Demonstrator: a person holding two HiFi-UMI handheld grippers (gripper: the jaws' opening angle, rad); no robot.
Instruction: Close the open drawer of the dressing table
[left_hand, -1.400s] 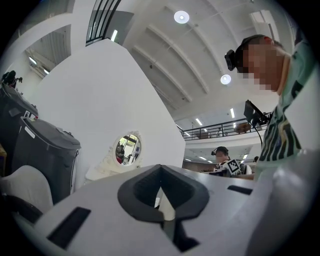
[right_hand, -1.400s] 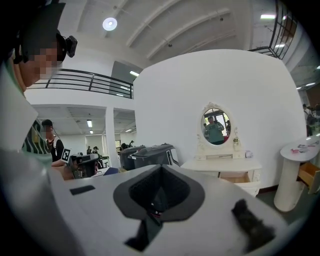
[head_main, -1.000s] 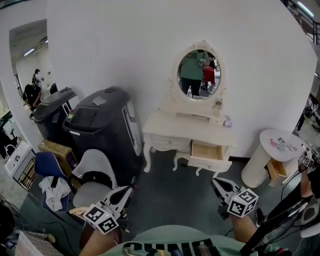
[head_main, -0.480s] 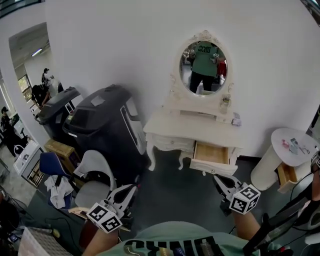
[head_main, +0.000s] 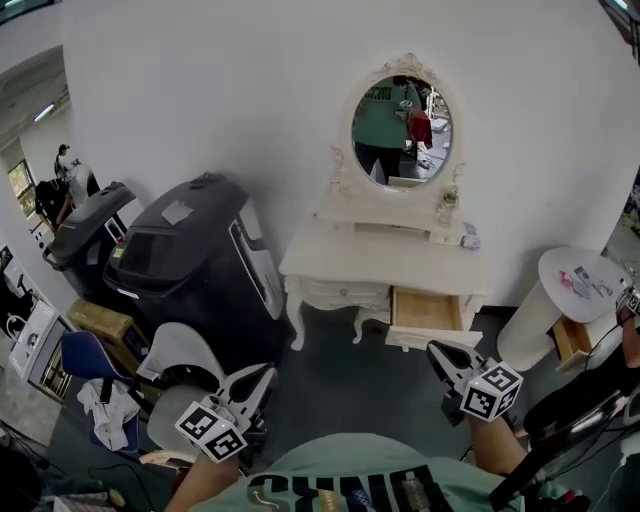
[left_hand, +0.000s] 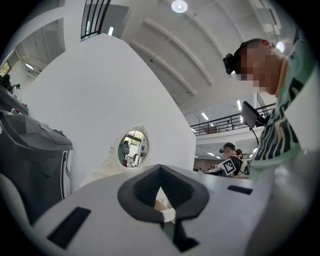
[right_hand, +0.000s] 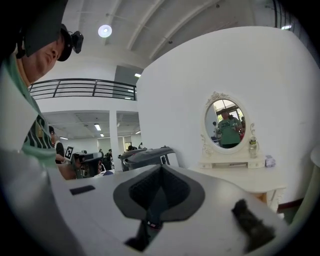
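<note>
- White wall (head_main: 200, 90): I see it fill the background, with all the furniture standing against it.
- Large black bin (head_main: 190, 260): it stands left of the dressing table, with a second dark bin (head_main: 85, 225) further left.
- Dressing table (head_main: 365, 262): white, on curved legs, against the wall at centre frame; its top is mostly bare.
- Round side table (head_main: 560, 268): white, to the right of the dressing table and apart from it.
- Oval mirror (head_main: 400, 120): mounted upright on the back of the dressing table.
- Drawer (head_main: 427, 310): on the right of the table front, pulled out, its wooden inside showing.
- Right gripper (head_main: 440, 355): I read its jaws as pressed together and empty; it is just short of the drawer front, not touching it.
- Left gripper (head_main: 258, 378): its jaws are pressed together too, holding nothing; it is over the floor, well left of the drawer.
</note>
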